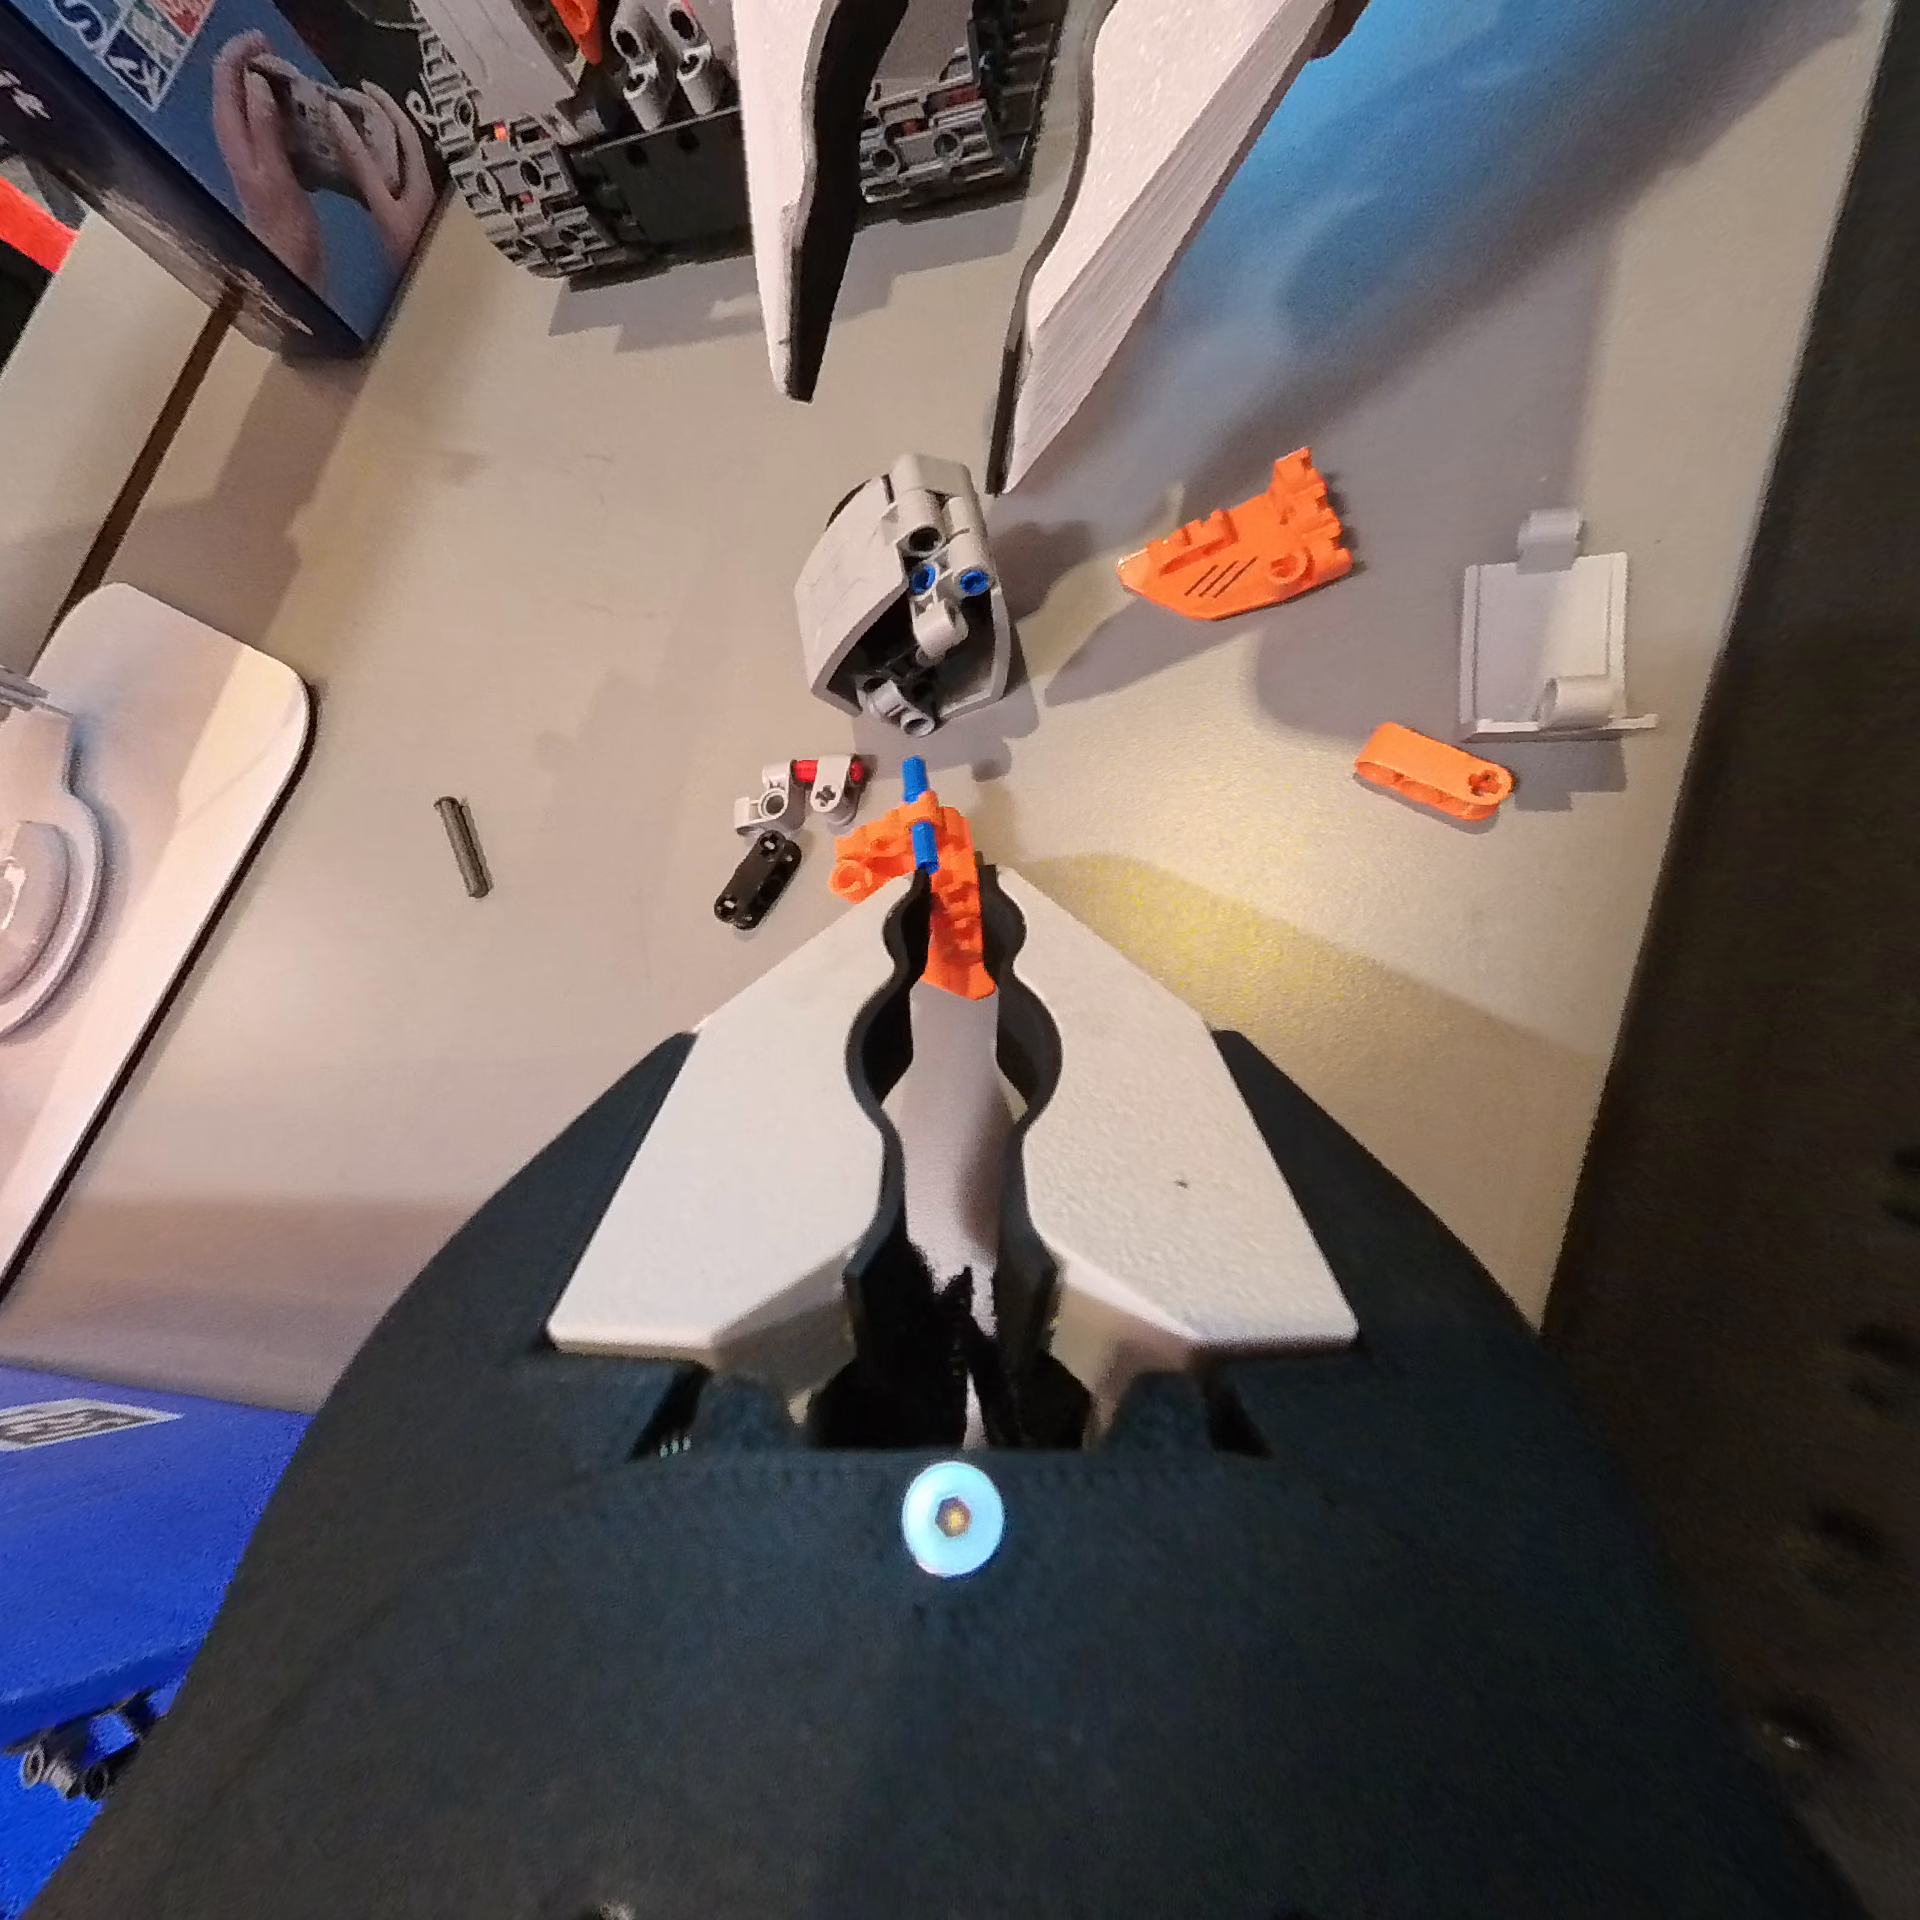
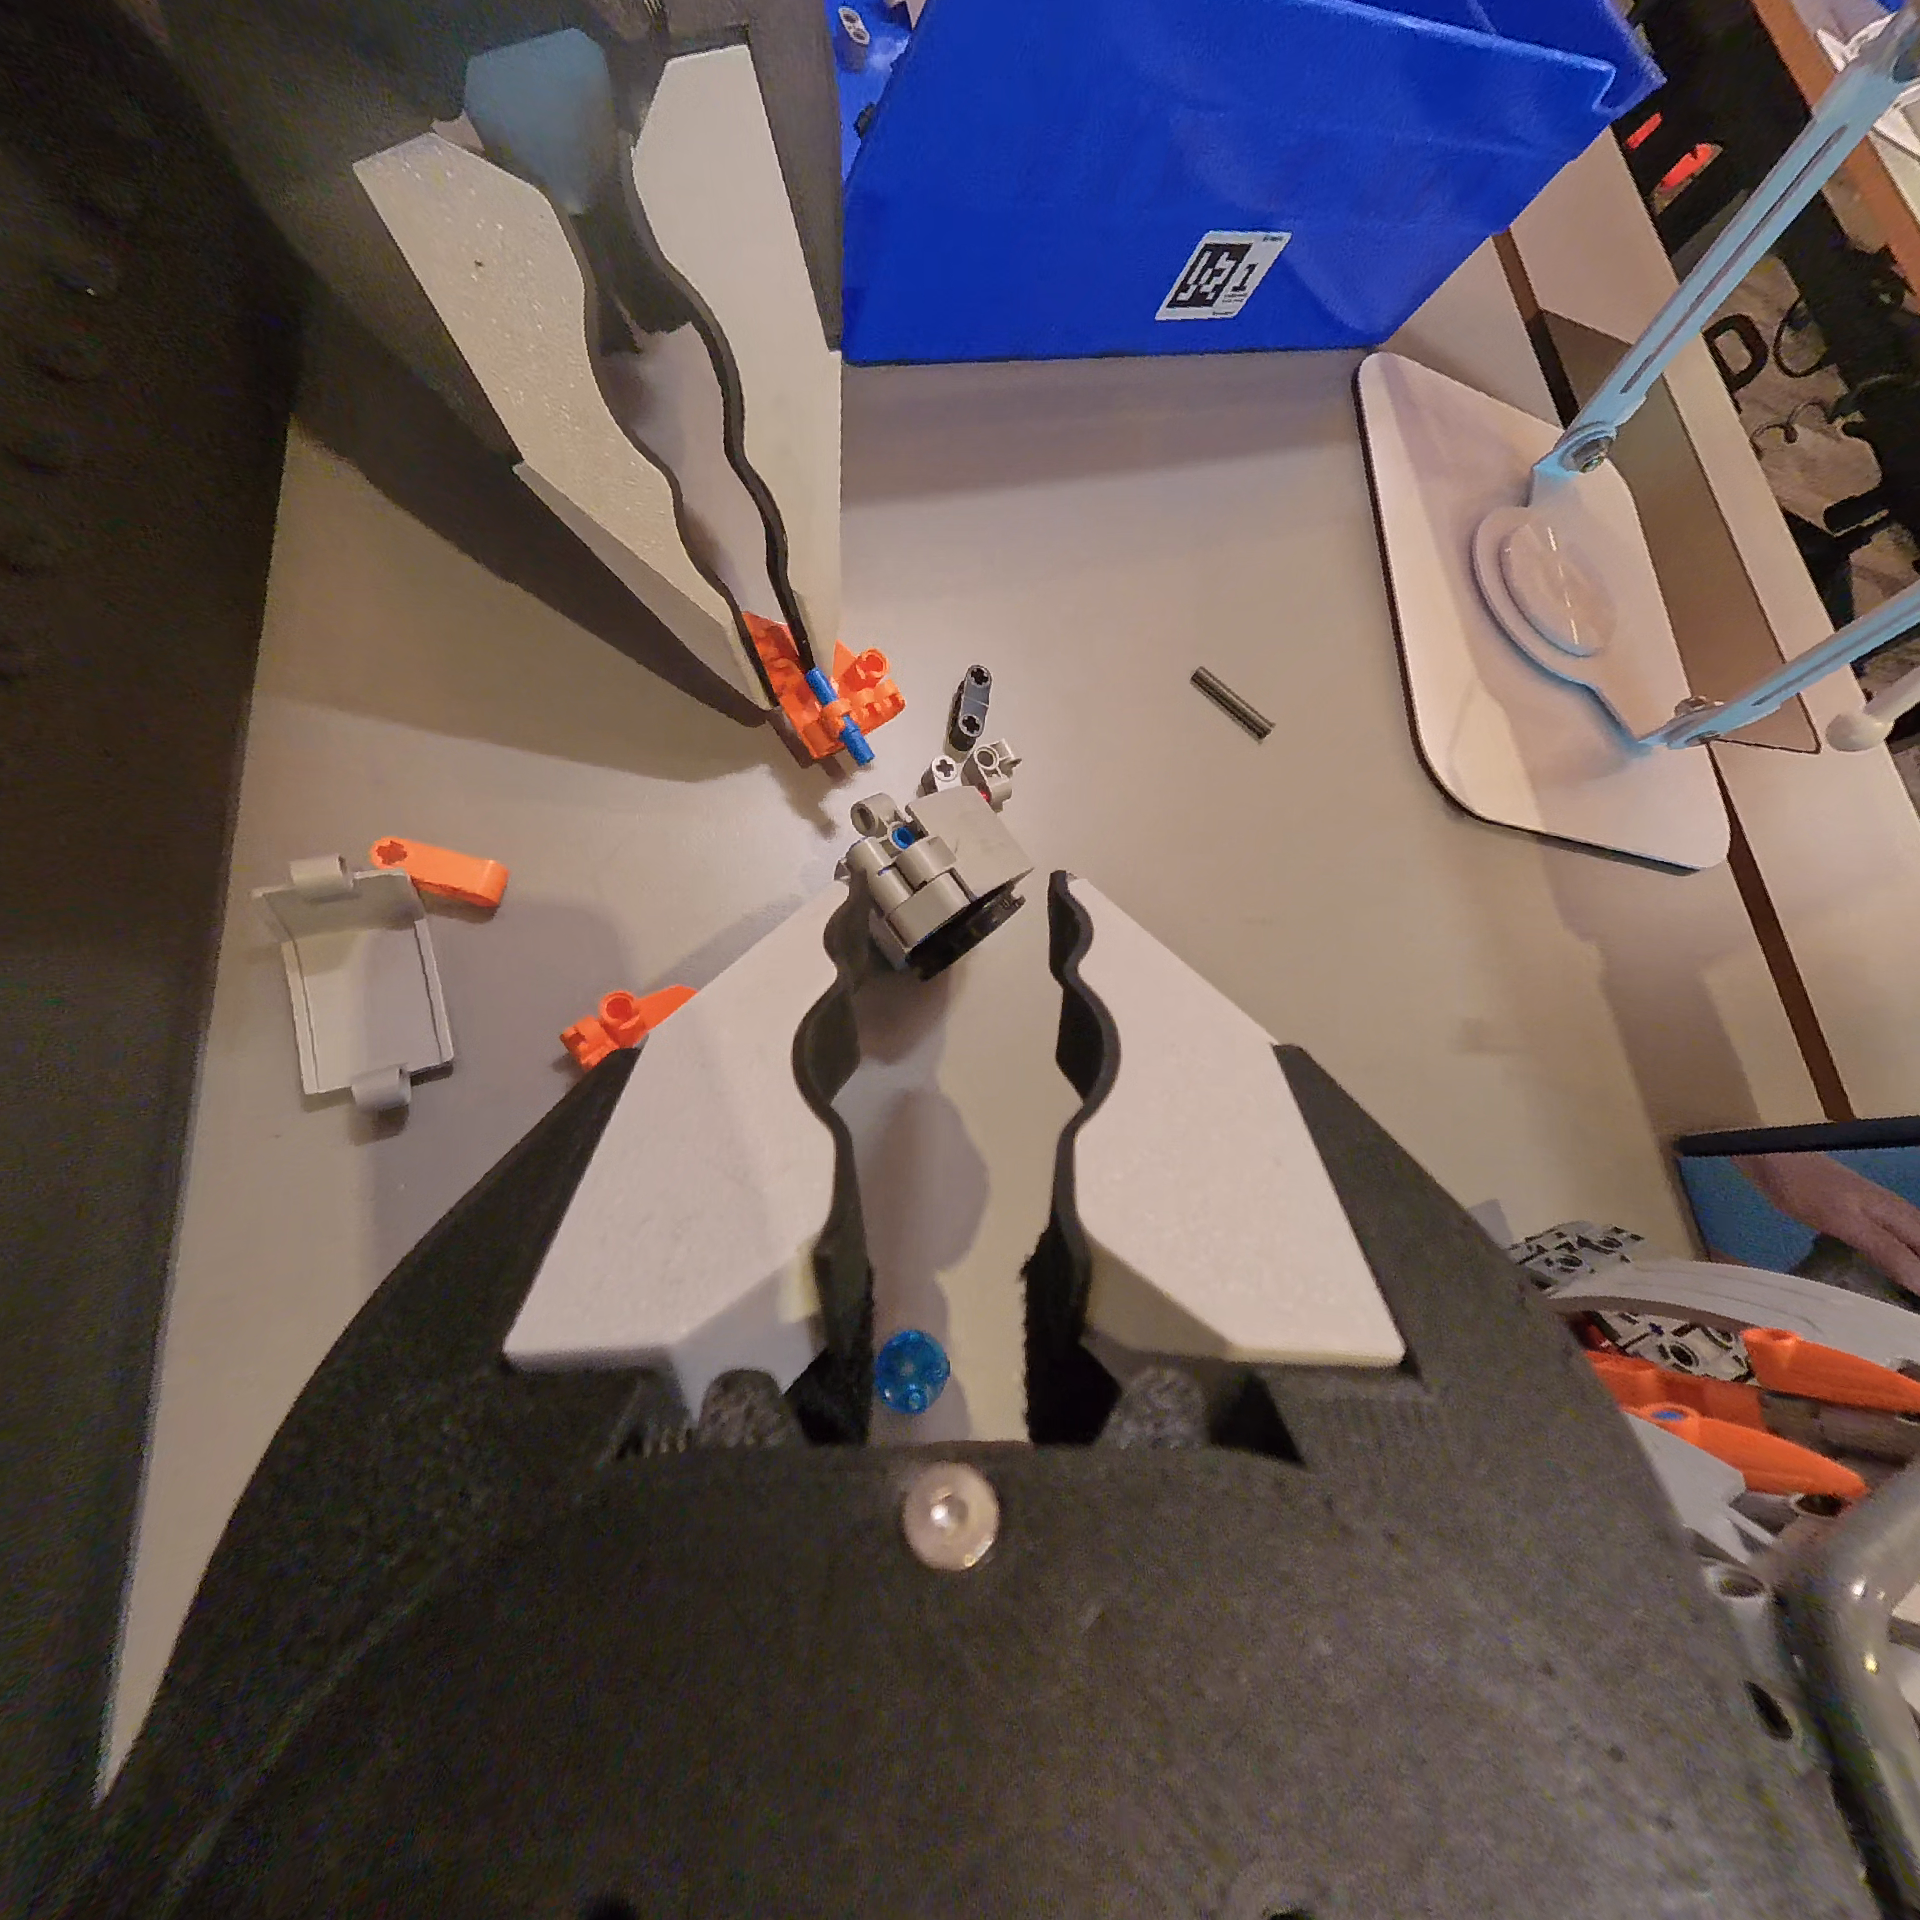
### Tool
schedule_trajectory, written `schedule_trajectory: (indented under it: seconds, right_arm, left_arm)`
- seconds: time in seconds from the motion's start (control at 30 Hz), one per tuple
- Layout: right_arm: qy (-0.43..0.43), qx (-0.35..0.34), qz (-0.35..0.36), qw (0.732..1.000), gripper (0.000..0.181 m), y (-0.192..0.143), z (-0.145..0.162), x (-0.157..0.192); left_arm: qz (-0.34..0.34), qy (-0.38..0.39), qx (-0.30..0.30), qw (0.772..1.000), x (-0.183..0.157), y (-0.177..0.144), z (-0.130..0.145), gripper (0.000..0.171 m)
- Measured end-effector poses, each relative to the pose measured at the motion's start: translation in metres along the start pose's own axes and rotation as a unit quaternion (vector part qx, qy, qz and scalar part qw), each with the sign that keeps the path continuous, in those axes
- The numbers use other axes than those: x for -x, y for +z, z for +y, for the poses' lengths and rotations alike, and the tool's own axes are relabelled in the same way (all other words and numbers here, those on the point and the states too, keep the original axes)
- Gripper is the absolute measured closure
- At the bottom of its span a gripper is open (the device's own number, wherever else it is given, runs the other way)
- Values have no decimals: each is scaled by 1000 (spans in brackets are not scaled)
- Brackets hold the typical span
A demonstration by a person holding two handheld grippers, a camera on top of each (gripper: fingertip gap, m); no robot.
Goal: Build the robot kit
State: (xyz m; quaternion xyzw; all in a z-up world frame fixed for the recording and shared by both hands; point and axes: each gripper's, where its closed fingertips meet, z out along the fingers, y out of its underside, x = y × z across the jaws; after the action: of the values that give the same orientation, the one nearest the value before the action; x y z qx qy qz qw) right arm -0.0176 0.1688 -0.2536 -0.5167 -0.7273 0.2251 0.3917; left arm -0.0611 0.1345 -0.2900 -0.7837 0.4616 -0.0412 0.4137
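Observation:
My left gripper (image 1: 951,894) is shut on an orange brick piece (image 1: 940,899) with a blue pin (image 1: 918,812) through it, low over the table; it also shows in the right wrist view (image 2: 795,686), with the orange piece (image 2: 831,707). My right gripper (image 2: 940,914) is open, its jaws either side of a grey brick assembly (image 2: 935,873) with a black round part, which lies on the table. In the left wrist view that assembly (image 1: 904,597) lies just beyond the orange piece, with the right gripper's fingers (image 1: 1091,260) above it.
Loose parts lie around: a grey and red connector cluster (image 1: 795,800), a black link (image 1: 756,881), a black axle (image 1: 462,844), an orange panel (image 1: 1236,551), an orange beam (image 1: 1434,774), a grey flat panel (image 1: 1543,649). A blue bin (image 2: 1195,177), lamp base (image 2: 1538,613), tracked model (image 1: 582,156) and box (image 1: 260,135) ring the area. Some 7 centimetres of space lies between my two pairs of fingers. From the left gripper's tips to the black link (image 1: 756,881) is close to 5 centimetres. The right camera catches it too, in the right wrist view (image 2: 970,701).

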Motion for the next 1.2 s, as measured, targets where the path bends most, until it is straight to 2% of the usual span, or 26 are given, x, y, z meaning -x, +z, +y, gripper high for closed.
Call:
schedule_trajectory:
  seconds: [0.07,0.2,0.3,0.37,0.53,0.67,1.2]
  right_arm:
    - [-1,0,0,1000,149,0,0,0]
    - [-1,1,2,1000,149,-1,0,-1]
    - [0,0,2,1000,149,-1,0,-1]
    - [-2,1,1,1000,149,-1,1,-1]
    - [-3,2,3,1000,149,-1,1,-2]
    - [-3,1,5,1000,149,-2,1,-3]
    - [-6,6,0,1000,148,-5,5,-5]
  left_arm:
    - [8,-7,-2,1000,-2,0,0,165]
    - [8,-21,10,1000,-1,2,6,141]
    - [16,-40,5,999,-1,2,5,136]
    - [16,-39,11,999,0,5,7,138]
    - [24,-39,18,999,-2,8,8,161]
    - [21,-32,20,999,-1,9,7,170]
    - [16,-73,-16,997,7,-4,-4,170]
